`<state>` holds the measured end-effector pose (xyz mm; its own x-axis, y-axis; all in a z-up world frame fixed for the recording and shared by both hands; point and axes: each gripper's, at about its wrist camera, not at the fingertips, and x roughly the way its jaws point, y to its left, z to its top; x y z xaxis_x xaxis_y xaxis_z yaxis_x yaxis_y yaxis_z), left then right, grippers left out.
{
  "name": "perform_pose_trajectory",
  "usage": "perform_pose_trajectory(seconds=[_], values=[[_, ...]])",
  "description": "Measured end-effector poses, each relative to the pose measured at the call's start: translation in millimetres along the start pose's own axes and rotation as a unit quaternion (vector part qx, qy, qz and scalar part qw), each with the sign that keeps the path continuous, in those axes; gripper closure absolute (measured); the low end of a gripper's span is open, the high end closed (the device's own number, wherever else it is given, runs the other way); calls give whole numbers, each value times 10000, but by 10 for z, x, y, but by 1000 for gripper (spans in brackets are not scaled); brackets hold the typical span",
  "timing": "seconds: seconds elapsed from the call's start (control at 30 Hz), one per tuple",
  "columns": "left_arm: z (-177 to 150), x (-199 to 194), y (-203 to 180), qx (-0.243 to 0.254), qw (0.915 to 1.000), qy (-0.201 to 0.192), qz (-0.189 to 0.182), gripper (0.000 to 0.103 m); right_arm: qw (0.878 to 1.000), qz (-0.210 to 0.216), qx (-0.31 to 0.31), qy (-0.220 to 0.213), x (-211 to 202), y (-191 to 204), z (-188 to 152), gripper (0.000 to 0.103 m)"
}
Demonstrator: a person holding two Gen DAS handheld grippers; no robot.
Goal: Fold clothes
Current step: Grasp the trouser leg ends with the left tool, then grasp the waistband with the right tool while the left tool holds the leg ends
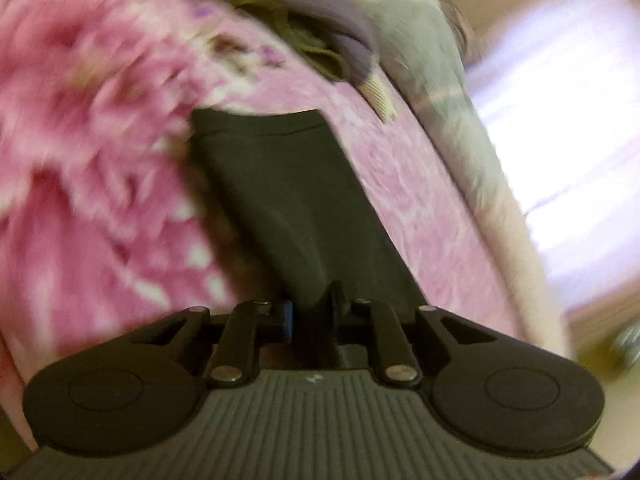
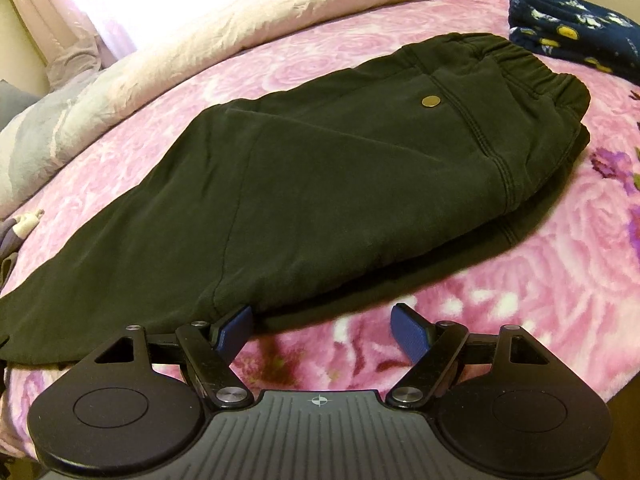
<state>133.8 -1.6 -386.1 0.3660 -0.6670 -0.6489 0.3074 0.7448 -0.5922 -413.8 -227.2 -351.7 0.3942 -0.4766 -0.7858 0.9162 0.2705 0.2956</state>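
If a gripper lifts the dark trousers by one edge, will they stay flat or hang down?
The dark trousers will probably sag: the cloth lies soft and creased on the pink blanket. Their elastic waistband looks thicker, so that end may hang heavier.

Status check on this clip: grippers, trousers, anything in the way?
Left gripper shut on the black trousers, at the leg end. Right gripper open at their near edge, nothing gripped. Trousers flat on the pink blanket. Folded navy cloth lies clear.

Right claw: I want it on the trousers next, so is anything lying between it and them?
Nothing visible. The right claw stands open at the near edge of the black trousers, with only bare pink blanket between its pads.
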Motion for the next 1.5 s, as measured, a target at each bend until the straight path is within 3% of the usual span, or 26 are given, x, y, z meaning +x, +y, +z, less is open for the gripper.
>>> perform_pose_trajectory(seconds=[0.1,0.13,0.2,0.27,0.33,0.43,0.5,0.53,0.57,0.67,0.7,0.73,0.83,0.93,1.07,1.1,1.13,1.17,1.2,1.23,1.3,1.33,1.43,1.5], values=[[-59,-185,-521,1348,9902,-356,62,91,10000,50,17,-19,-23,-29,-1,24],[-86,-252,-704,1810,9822,-491,65,91,10000,72,42,-36,-38,-51,-2,24],[-268,-414,-1153,2919,9529,-818,-63,92,9999,73,88,-84,-62,-91,12,24],[-578,-544,-1556,3921,9132,-1045,-384,92,9998,41,146,-152,-99,-135,22,24],[-1007,-640,-1902,4886,8615,-1144,-772,92,9994,33,252,-229,-142,-201,44,24],[-1860,-609,-2140,6181,7693,-949,-1307,90,9985,24,416,-354,-211,-301,80,24],[-2463,-406,-2117,6964,7028,-446,-1380,88,9979,19,494,-429,-258,-353,101,24],[-2653,-329,-2083,7185,6816,-325,-1346,87,9975,22,523,-464,-281,-373,111,24],[-2738,-286,-2040,7269,6739,-348,-1279,93,9970,44,565,-529,-313,-389,123,24],[-2994,-157,-1912,7511,6500,-416,-1078,92,9935,303,777,-777,-395,-397,173,24],[-3000,-143,-1903,7522,6491,-373,-1067,90,9916,452,871,-839,-410,-396,189,24],[-2933,-154,-1926,7471,6548,-271,-1107,83,9894,601,964,-900,-425,-396,206,24],[-2747,-318,-1932,7306,6698,-110,-1322,78,9829,992,1281,-876,-370,-366,252,24],[-2537,-513,-1883,7035,6961,64,-1432,75,9727,1456,1655,-722,-252,-286,259,24],[-2151,-724,-1722,6488,7463,250,-1465,76,9554,2130,2004,-412,-80,-138,240,25],[-2036,-756,-1683,6274,7637,308,-1493,76,9541,2206,1992,-358,-42,-88,245,25],[-1909,-770,-1649,5992,7847,378,-1542,79,9560,2224,1884,-338,-12,-7,255,30],[-1766,-748,-1610,5653,8084,450,-1577,83,9593,2206,1727,-349,14,75,271,51],[-1641,-690,-1577,5330,8298,524,-1567,84,9629,2176,1556,-349,48,162,288,61],[-1582,-624,-1549,5167,8409,587,-1500,87,9663,2144,1383,-346,83,251,305,61],[-1524,-478,-1484,5020,8520,694,-1317,89,9729,2074,946,-380,162,461,320,61],[-1524,-401,-1453,5005,8536,757,-1235,89,9781,1951,566,-452,197,596,316,61],[-1636,-325,-1331,5164,8449,638,-1241,88,9873,1223,-803,-619,329,949,140,61],[-1674,-368,-1285,5264,8388,518,-1291,88,9773,394,-1976,-661,483,1165,-64,61]])
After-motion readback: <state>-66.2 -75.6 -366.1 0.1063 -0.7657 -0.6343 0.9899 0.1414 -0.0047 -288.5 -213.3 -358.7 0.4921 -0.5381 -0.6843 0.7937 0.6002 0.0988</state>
